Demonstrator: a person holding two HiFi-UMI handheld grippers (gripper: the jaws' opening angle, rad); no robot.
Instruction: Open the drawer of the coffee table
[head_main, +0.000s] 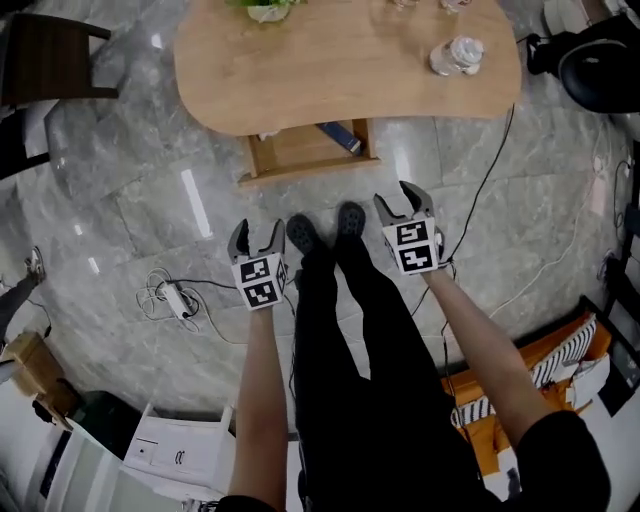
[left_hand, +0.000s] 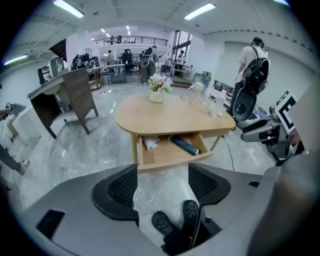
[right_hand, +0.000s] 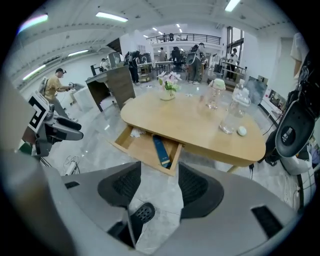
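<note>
Floor: grey veined marble tile with a glossy sheen. A loose tangle of white cable lies on it at the left.

Your left gripper hangs over the floor, well short of the table. Its curved, ribbed black pads stand spread, with only bare tile and your black shoes between them.

Coffee table: rounded, bean-shaped top in pale smooth wood. The drawer, a shallow box of the same wood, stands pulled out from under the top's near edge. Inside, crumpled white paper sits in its left corner, and a flat dark-blue box lies slanted at its right side.

Your right gripper is likewise clear of the drawer, its pads parted and gripping nothing.

A clear, crinkled plastic bottle stands near the top's right edge.
</note>
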